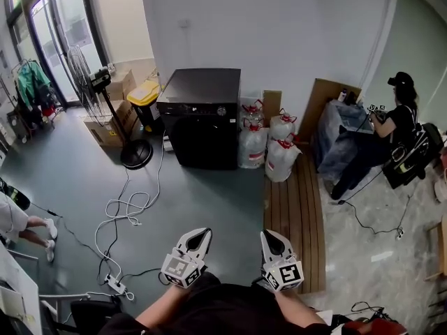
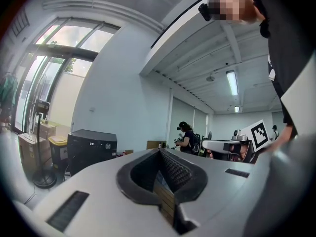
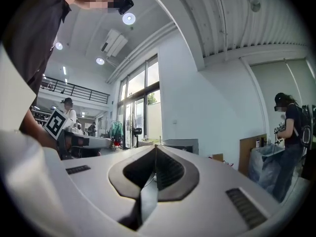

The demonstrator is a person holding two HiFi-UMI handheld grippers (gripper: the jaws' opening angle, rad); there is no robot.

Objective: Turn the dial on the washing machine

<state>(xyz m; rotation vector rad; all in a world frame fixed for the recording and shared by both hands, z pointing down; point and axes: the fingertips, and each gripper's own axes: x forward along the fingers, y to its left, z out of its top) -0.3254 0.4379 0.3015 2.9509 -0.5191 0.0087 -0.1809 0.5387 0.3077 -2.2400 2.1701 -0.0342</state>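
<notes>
Head view: left gripper (image 1: 200,234) and right gripper (image 1: 269,236), jaws closed and empty, hover well apart from the black washing machine (image 1: 202,128).

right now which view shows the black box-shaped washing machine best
Head view: the black box-shaped washing machine shows whole, top and front. Left gripper view: small and distant. Right gripper view: only its top part shows.
</notes>
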